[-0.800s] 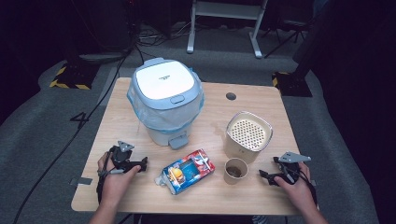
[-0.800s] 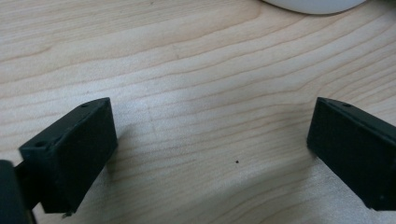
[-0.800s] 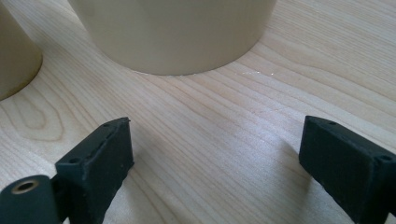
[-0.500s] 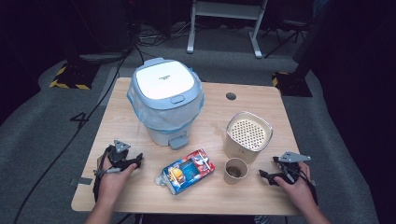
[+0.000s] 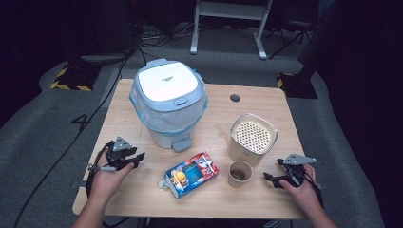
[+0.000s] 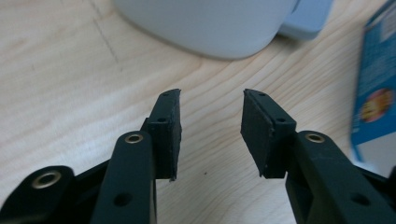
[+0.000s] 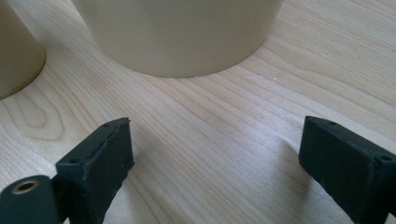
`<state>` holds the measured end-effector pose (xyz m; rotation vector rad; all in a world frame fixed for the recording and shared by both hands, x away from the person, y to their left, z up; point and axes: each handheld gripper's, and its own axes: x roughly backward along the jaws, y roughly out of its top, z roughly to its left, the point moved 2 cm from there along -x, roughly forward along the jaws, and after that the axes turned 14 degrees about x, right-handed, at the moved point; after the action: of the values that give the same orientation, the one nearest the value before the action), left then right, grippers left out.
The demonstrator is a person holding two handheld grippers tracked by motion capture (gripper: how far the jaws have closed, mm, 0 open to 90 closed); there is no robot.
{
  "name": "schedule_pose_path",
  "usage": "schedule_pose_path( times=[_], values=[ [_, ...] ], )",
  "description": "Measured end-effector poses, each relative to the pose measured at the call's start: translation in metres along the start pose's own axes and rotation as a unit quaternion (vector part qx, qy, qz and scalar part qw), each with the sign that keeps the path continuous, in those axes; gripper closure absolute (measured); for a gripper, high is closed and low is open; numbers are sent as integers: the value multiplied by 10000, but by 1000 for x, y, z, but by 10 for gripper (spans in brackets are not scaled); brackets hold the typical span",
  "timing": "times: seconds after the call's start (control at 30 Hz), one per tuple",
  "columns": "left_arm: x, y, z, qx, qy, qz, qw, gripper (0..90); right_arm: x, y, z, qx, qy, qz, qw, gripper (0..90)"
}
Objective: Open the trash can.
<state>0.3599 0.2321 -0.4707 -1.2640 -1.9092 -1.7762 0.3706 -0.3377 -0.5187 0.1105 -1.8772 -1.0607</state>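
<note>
A dark studio floor with cables surrounds the pale wooden tabletop [image 5: 266, 99]. Taking the lidded white bin [image 5: 167, 107] as landmark: the snack packet [image 5: 189, 174] lies flat just in front of it, probably set out for binning. The left gripper [image 5: 135, 157] rests left of the packet, jaws half apart and empty. The right gripper [image 5: 272, 177], jaws wide and empty, sits far right by the paper cup [image 5: 239, 173] and perforated beige canister [image 5: 253, 137]. The packet looks blue and red, glossy, print blurred.
</note>
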Motion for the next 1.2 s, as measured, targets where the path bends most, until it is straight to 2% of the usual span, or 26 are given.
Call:
schedule_pose_path(
  times=[0.07,0.1,0.13,0.2,0.23,0.3,0.33,0.47,0.57,0.67,0.7,0.8,0.93,0.97,1.0,1.03,1.07,1.1,1.2],
  values=[
    [11,10,-6,-61,-156,-22,9999,624,0,0,0,0,-1,-1,10000,100],
    [11,10,-6,-61,-156,-22,9999,636,0,0,0,0,-1,-1,10000,100],
    [20,18,-11,-96,-315,-59,9994,647,0,0,0,0,0,0,10000,100],
    [24,21,-13,-135,-365,-72,9992,670,0,0,0,-1,0,0,10000,100],
    [30,28,-16,-219,-411,-114,9988,680,0,0,0,-2,0,0,10000,100],
    [34,32,-18,-229,-468,-143,9985,705,0,0,0,0,2,1,10000,100],
    [40,39,-23,-240,-612,-167,9977,732,0,0,0,0,1,2,10000,101],
    [49,51,-32,-465,-787,-256,9955,851,0,0,0,-7,3,-4,10000,101],
    [54,59,-36,-484,-895,-392,9940,894,0,0,0,-7,3,-4,10000,101],
    [60,70,-40,-545,-1023,-534,9918,899,0,0,0,-7,3,-4,10000,101],
    [60,70,-40,-545,-1023,-534,9918,900,0,0,0,-6,2,-4,10000,101],
    [65,82,-46,-649,-1208,-635,9885,900,0,0,0,-7,2,-3,10000,101],
    [70,90,-51,-642,-1424,-777,9847,900,0,0,0,-6,3,-3,10000,101],
    [70,90,-51,-642,-1424,-777,9847,900,0,0,0,-6,3,-3,10000,101],
    [73,95,-52,-618,-1534,-846,9826,900,0,0,0,-9,1,-4,10000,101],
    [75,98,-53,-619,-1583,-885,9815,900,0,0,0,-7,2,-4,10000,101],
    [75,98,-53,-619,-1583,-885,9815,900,0,0,0,-7,2,-4,10000,101],
    [77,102,-53,-602,-1665,-948,9796,900,0,0,0,-6,2,-5,10000,101],
    [81,108,-55,-588,-1758,-1075,9768,900,0,0,0,-6,3,-4,10000,101]
  ],
)
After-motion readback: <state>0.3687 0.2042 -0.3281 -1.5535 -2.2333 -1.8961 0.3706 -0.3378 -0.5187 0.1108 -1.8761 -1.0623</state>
